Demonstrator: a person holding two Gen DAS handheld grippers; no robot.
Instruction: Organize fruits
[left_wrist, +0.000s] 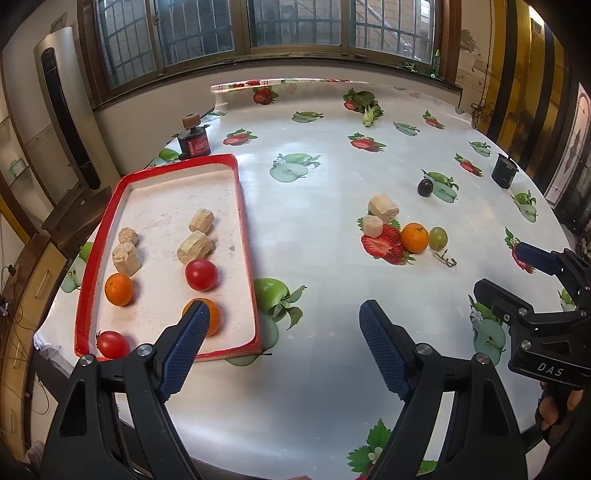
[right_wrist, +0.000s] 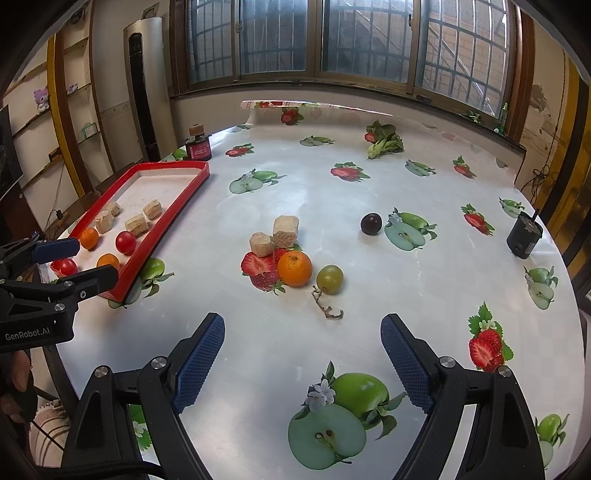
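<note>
Barred windows run behind a round table (right_wrist: 332, 206) covered in a cloth printed with apples and strawberries. Left gripper (left_wrist: 280, 332) hovers low over the near edge of the table, just right of the red tray (left_wrist: 243, 206), its fingers spread wide and holding nothing. Right gripper (right_wrist: 303, 354) hangs low over the near part of the cloth, pointing toward the loose pile, fingers likewise wide apart and empty.

Inside the tray lie two tomatoes (left_wrist: 201, 275), two oranges (left_wrist: 119, 289) and four beige blocks (left_wrist: 201, 220), in rough rows. Out on the cloth, well apart from the tray, sit one orange (right_wrist: 294, 268), one green grape (right_wrist: 330, 279) just beside it, two beige blocks (right_wrist: 285, 230) touching each other, and a bare stem (right_wrist: 327, 308) near the grape. One dark plum (right_wrist: 371, 223) rests farther back. At the far edge lie a leafy vegetable (right_wrist: 384, 142), a red jar (right_wrist: 198, 146) and a black cup (right_wrist: 523, 240)
</note>
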